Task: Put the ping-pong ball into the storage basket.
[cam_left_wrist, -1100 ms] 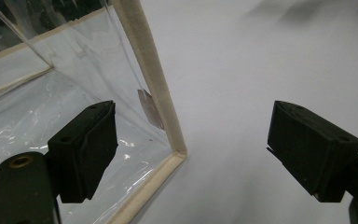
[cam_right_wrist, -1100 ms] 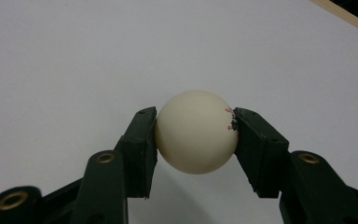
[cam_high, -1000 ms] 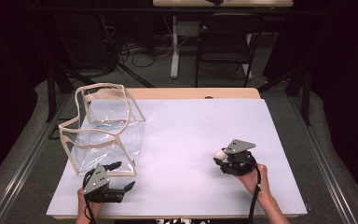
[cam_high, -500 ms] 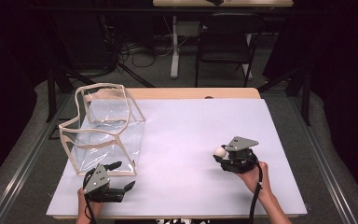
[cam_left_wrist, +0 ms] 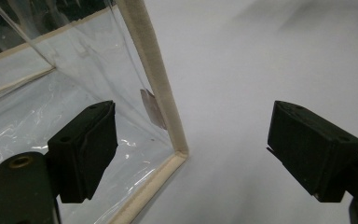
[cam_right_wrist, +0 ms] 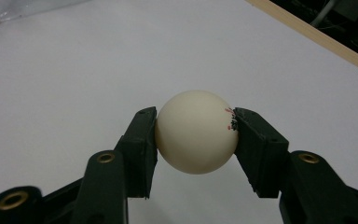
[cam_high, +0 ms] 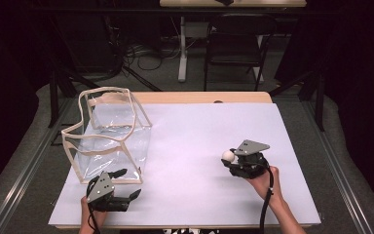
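Note:
A small cream-white ball (cam_right_wrist: 196, 131) sits squeezed between both jaws of my right gripper (cam_right_wrist: 195, 140), which is shut on it. From the high view that ball (cam_high: 228, 155) shows at the tip of the right gripper (cam_high: 230, 161), over the right half of the white sheet. A clear plastic bag with beige trim (cam_high: 108, 139) stands on the left of the table. My left gripper (cam_high: 126, 184) rests open just in front of the bag's near corner (cam_left_wrist: 177, 151), its jaws wide apart with nothing between the pads.
A white sheet (cam_high: 190, 136) covers the wooden table (cam_high: 199, 97). Behind the table stand a dark chair (cam_high: 233, 44) and a desk leg with cables on the floor. A cable trails from each gripper toward the near edge.
The right gripper with the ball has shifted slightly up and left. The left gripper and the bag have stayed put.

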`<state>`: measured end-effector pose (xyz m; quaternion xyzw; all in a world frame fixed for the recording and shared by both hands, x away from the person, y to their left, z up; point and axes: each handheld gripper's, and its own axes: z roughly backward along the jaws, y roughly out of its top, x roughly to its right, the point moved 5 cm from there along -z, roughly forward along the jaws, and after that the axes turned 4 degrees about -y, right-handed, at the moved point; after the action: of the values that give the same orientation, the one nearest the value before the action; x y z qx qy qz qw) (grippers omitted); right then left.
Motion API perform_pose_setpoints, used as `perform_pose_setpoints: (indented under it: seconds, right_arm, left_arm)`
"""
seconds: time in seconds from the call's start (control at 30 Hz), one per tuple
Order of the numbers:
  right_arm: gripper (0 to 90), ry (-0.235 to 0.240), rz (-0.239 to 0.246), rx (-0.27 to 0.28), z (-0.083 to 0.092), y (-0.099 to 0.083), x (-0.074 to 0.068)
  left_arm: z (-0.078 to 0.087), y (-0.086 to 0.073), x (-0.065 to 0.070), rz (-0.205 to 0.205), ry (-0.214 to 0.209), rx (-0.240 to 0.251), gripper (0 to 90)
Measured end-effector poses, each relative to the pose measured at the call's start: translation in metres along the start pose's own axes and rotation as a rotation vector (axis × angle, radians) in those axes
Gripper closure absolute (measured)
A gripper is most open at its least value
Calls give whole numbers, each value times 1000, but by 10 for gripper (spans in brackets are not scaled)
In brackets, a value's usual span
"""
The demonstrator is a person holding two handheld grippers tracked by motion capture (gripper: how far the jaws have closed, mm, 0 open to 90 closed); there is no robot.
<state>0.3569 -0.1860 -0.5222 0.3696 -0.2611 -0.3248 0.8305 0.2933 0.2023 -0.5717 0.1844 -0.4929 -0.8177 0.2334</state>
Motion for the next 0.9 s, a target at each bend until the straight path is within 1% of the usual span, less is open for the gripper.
perform_pose_setpoints:
  seconds: [0.2,0.37,0.63,0.9]
  right_arm:
    - [509,0,1,6,-1,4,1]
    - [509,1,3,17,0,7,2]
    - [509,-2,2,26,1,10,3]
    - [510,3,9,33,-1,15,2]
  left_arm:
    - [-1,0,0,-2,-5,-3,161]
    - [0,0,0,3,-2,0,161]
    - [0,0,0,-2,-2,1,161]
    - [0,0,0,1,0,0,161]
